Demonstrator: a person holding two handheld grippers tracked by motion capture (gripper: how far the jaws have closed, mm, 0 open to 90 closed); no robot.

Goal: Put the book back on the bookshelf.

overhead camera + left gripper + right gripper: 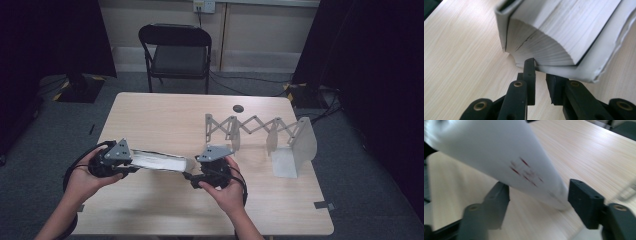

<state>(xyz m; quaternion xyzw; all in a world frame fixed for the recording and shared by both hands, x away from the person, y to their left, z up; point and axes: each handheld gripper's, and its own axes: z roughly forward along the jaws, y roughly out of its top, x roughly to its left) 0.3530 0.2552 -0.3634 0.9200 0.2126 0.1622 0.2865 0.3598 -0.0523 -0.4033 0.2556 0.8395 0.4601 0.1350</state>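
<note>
No text, label, brand or number can be read anywhere. The only print in sight is a few short red marks on the white cover of the book (pixel 499 162) in the right gripper view, just above the near end of the book, and they are too blurred to make out as letters. The page edges of the book in the left gripper view are plain, with no writing on them.
</note>
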